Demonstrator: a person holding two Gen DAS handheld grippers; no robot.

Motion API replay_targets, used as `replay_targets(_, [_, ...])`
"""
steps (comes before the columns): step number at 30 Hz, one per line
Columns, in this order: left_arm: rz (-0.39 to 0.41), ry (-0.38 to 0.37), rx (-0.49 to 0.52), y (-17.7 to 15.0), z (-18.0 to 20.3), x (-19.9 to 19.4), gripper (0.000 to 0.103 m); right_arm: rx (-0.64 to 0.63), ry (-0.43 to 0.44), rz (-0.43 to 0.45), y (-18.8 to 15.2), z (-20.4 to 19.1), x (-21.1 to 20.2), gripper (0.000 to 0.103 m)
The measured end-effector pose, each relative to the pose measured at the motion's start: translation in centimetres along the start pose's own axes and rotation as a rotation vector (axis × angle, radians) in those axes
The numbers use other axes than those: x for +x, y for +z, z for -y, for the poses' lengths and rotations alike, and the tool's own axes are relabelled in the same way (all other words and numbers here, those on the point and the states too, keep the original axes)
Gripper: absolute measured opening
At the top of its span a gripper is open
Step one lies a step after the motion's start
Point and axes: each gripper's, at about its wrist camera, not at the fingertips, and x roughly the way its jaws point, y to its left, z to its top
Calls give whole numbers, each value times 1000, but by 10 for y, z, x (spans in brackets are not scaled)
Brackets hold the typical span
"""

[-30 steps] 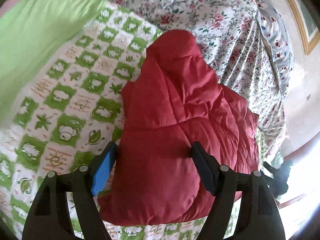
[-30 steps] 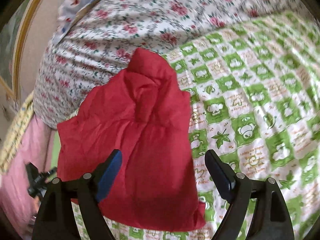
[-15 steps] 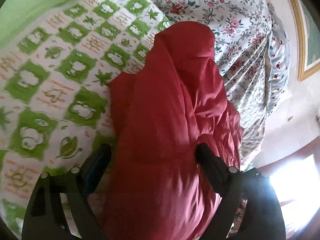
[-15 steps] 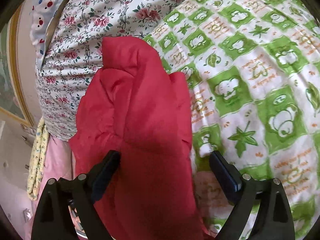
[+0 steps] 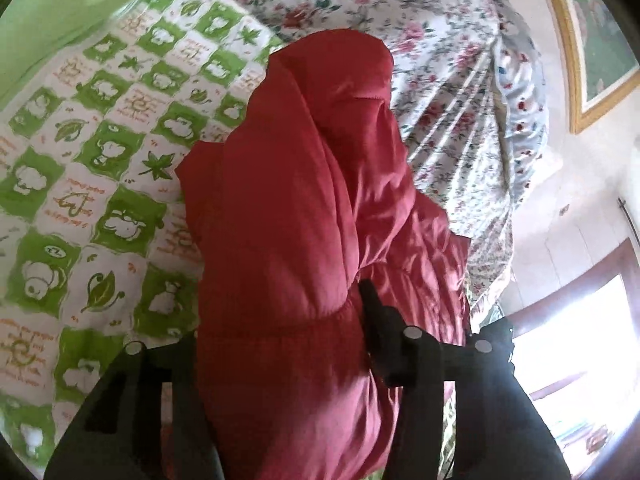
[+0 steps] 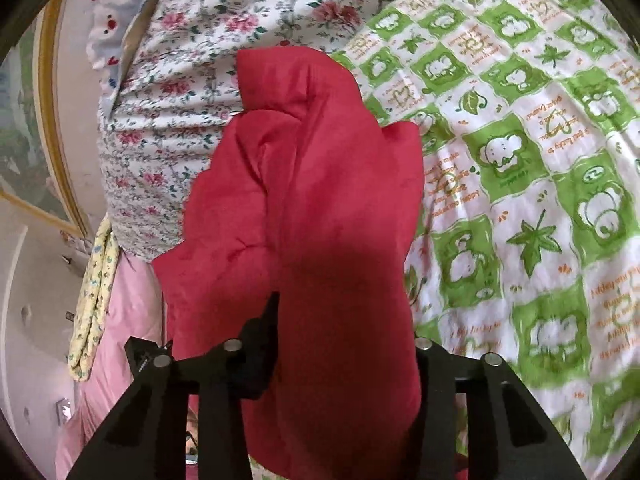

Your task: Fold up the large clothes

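Observation:
A red padded jacket (image 5: 296, 208) lies bunched lengthwise on the green-and-white checked bedspread (image 5: 80, 200). My left gripper (image 5: 280, 320) is closed down on the jacket's near end, fabric bulging between its fingers; the left finger is hidden under cloth. In the right wrist view the same jacket (image 6: 312, 200) fills the middle. My right gripper (image 6: 344, 328) is also closed on the near end of the jacket, its right finger covered by fabric.
A floral quilt (image 5: 432, 72) is heaped behind the jacket, also in the right wrist view (image 6: 192, 80). A green sheet (image 5: 60, 20) lies far left. A framed picture (image 5: 592, 40) hangs on the wall. Pink bedding (image 6: 120, 340) hangs at the bed's edge.
Both grippers moved forward over the jacket's near end and closed on it. The jacket has bunched up and now bulges between the fingers.

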Motion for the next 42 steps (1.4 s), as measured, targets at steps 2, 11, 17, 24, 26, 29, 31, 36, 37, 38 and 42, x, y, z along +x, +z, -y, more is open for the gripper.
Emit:
replay_targets(2, [7,-11,13,-4,7,-11,45,-8,-5,-7,-5,-7,-7,39])
replay_targets(11, [7,-38,52,-47,35,-68,43,-35,29,4,-64,-36,-60,37])
replay_targets(17, [3,-49,47,-91,36,-106,43,-30,41,-7,-114,-42,-91,37])
replay_targets(24, [12,-54,61,-125,30,-134,43,-41,49,-10,-153,-42,-108,37])
replay_targets(26, [13,-52,50,-128,23,-134,43,-30,55,-9,-157,-38,-108,37])
replay_targets(29, [6,-25,35,-132,12,-129,43,-11,45,-4,-159,-28,-104,38])
replay_targets(31, [2,-6,21,-135,4,-124,43,7,42,-1,-161,-20,-102,39])
replay_targets(36, [8,39,-21,-141,-17,-111,44,33,31,14,-163,-1,-94,48])
replay_targets(37, [11,47,-19,-142,-19,-110,44,27,24,19,-163,0,-92,51])
replay_targets(38, [16,56,-19,-143,-19,-108,45,20,12,24,-163,1,-90,53])
replay_targets(42, [31,128,10,-144,-13,-102,54,31,-5,34,-163,4,-88,61])
